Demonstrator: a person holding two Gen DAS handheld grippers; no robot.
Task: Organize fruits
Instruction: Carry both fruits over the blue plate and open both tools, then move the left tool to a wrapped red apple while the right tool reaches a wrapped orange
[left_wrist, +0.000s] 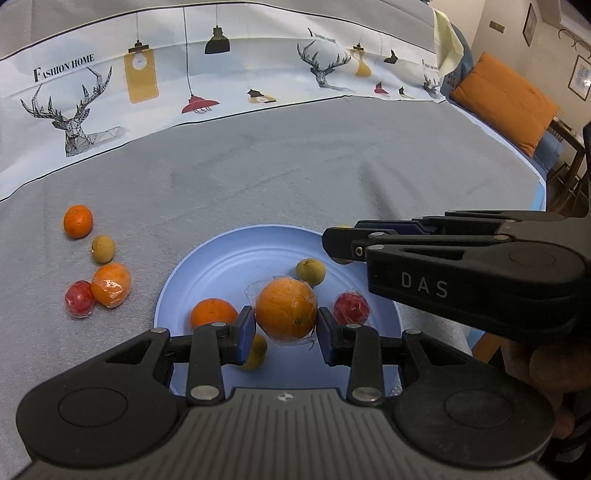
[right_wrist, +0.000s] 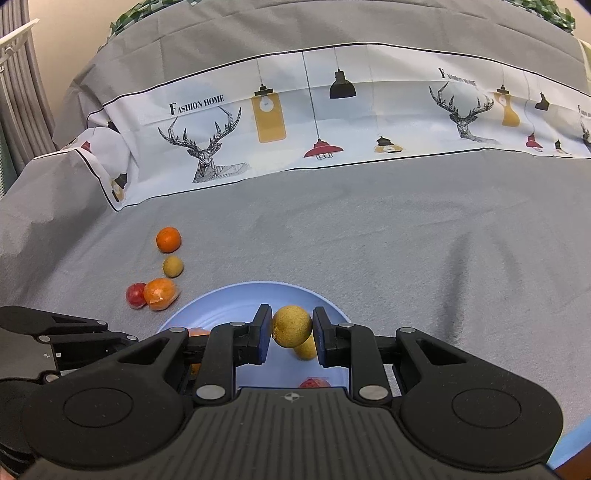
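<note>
My left gripper (left_wrist: 286, 328) is shut on a plastic-wrapped orange (left_wrist: 286, 309) and holds it over the blue plate (left_wrist: 207, 266). On the plate lie another orange (left_wrist: 212, 312), a wrapped red fruit (left_wrist: 351, 308), a brown longan (left_wrist: 310, 271) and a second longan (left_wrist: 255, 352) under the left finger. My right gripper (right_wrist: 290, 332) is shut on a yellow-brown longan (right_wrist: 291, 326) above the plate (right_wrist: 236, 299); it reaches in from the right in the left wrist view (left_wrist: 343, 245).
On the grey cloth left of the plate lie an orange (left_wrist: 77, 220), a longan (left_wrist: 102, 249), a wrapped orange (left_wrist: 110, 284) and a wrapped red fruit (left_wrist: 78, 298). A printed deer-and-lamp cloth band (left_wrist: 221, 74) runs across the back. An orange cushion (left_wrist: 506, 99) is at far right.
</note>
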